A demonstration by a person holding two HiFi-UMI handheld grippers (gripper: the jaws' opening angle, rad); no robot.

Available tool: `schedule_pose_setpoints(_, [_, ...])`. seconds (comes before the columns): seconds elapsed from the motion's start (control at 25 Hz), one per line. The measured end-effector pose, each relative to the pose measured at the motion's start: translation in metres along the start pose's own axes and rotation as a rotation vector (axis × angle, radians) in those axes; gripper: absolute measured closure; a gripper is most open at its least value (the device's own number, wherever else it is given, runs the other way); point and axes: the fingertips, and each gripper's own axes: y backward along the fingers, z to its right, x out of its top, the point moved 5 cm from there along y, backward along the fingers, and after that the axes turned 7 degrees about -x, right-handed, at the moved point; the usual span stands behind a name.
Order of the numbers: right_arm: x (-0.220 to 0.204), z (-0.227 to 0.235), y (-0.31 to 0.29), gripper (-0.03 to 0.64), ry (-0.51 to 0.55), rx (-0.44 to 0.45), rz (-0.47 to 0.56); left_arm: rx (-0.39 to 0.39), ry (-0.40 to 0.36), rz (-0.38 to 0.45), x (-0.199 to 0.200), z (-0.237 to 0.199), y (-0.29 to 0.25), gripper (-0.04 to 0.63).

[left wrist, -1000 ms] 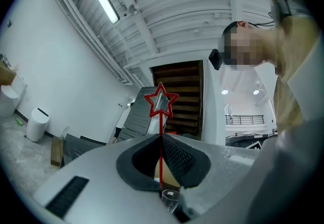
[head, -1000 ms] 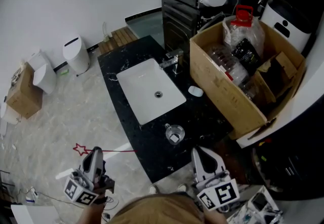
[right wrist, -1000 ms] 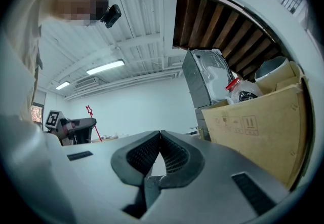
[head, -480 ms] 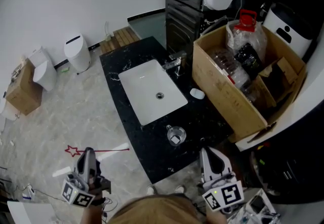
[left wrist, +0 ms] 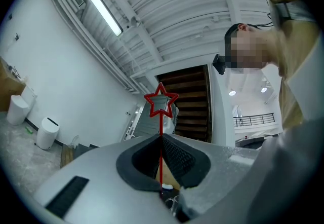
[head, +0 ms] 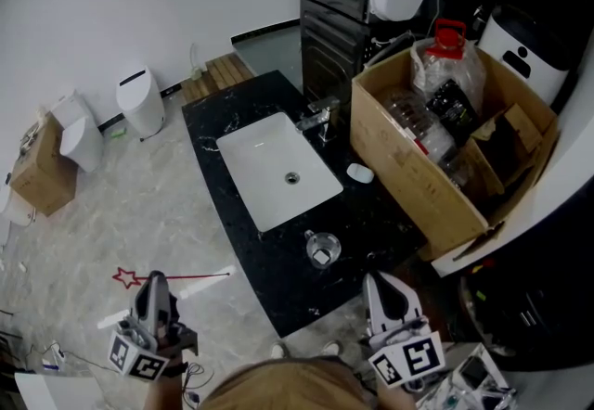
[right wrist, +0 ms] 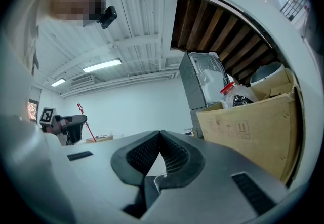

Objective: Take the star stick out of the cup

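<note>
The red star stick [head: 125, 277] lies across my left gripper [head: 154, 280], which is shut on its thin shaft. It hangs over the floor, left of the black counter [head: 278, 283], with the star end pointing left. In the left gripper view the star [left wrist: 161, 101] stands above the closed jaws [left wrist: 161, 137], and the shaft runs down between the pads. The clear glass cup [head: 321, 248] stands on the counter in front of the white sink [head: 278, 169], apart from the stick. My right gripper [head: 376, 280] hovers at the counter's near edge, shut and empty [right wrist: 160, 134].
A large open cardboard box [head: 445, 153] of bottles and bags fills the counter's right side. A faucet [head: 317, 111] stands behind the sink. On the floor at the left are a white bin [head: 141, 100] and small boxes [head: 42, 172].
My left gripper has carried the star stick further left and a little nearer to me, away from the counter. The right gripper has stayed about where it was.
</note>
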Motion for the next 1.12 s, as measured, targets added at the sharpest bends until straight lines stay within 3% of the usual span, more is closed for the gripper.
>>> schedule_pose_setpoints(0.28, [0.000,-0.005,-0.003,0.618,0.002,0.008,0.004,0.008,-0.024,0.015,0.009,-0.002,0.006,0.589])
schedule_pose_setpoints(1.12, [0.001,-0.015,0.004,0.618,0.034,0.031,-0.038,-0.012,0.006,0.004,-0.002,0.000,0.007,0.589])
